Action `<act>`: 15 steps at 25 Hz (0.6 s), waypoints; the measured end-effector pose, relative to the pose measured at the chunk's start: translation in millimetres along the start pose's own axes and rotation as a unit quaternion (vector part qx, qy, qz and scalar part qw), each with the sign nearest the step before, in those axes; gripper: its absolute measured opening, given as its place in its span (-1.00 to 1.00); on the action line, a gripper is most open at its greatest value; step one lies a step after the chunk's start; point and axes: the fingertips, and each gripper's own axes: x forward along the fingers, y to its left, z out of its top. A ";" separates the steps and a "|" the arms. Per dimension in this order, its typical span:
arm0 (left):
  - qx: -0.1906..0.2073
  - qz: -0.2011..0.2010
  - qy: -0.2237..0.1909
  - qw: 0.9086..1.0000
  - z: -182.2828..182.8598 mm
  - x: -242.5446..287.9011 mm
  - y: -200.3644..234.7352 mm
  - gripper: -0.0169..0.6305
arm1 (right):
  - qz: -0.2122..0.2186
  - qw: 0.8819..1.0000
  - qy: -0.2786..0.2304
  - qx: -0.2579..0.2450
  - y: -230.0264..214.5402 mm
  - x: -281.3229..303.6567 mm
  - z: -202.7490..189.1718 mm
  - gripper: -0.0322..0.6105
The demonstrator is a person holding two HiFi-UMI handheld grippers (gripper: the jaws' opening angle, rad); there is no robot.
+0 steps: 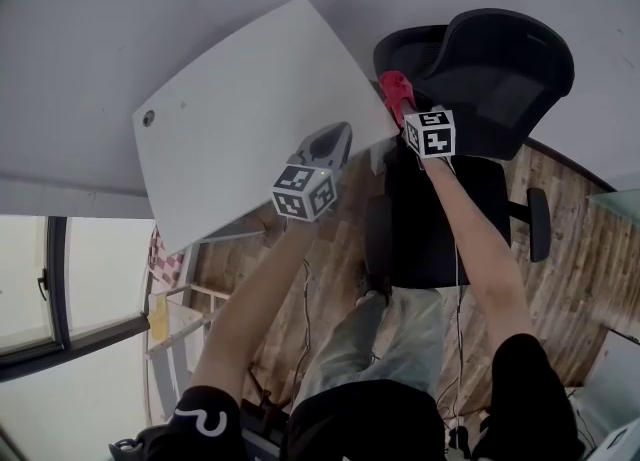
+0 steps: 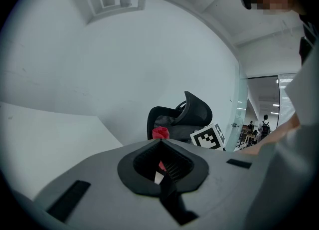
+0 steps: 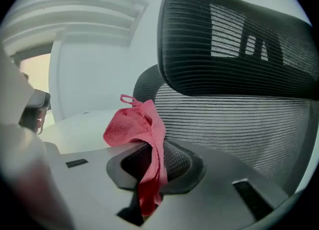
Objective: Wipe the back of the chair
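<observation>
Two ribbed mesh panels fill the right gripper view: the chair's backrest (image 3: 239, 124), grey and finely lined, and above it a darker, curved headrest (image 3: 234, 44). From the head view the chair (image 1: 500, 89) stands past the far corner of the table, its black seat (image 1: 440, 219) below.

A pink-red cloth (image 3: 132, 126) of nubbly weave is pinched between the jaws of the right gripper (image 3: 149, 146). One bunched fold swells above the tips with a small loop at its top, and a narrow tail hangs down through the jaw opening. The bunch sits just in front of the backrest mesh (whether it touches cannot be told).

On the other side, the left gripper (image 2: 160, 143) has its jaws pressed together on nothing, their ridged inner pads meeting at a point, and it hangs over the table edge. The table (image 1: 250, 109) is a smooth white slab with rounded corners, and a wood-plank floor (image 1: 560, 279) lies beneath the chair.
</observation>
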 end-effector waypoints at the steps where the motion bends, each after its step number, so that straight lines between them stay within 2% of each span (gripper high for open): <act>1: 0.000 -0.002 0.001 1.000 -1.2 1.8 -1.7 -0.87 | -0.002 1.000 -0.001 0.000 -2.1 -0.6 0.6 -0.68; 11: 0.008 -0.027 0.002 1.000 1.5 35.8 -29.7 -0.87 | -0.028 1.000 -0.004 0.013 -46.5 -17.0 -1.9 -0.68; 15: 0.010 -0.036 0.004 0.999 2.0 47.8 -42.8 -0.87 | -0.047 0.998 -0.009 0.034 -70.4 -27.8 -2.2 -0.68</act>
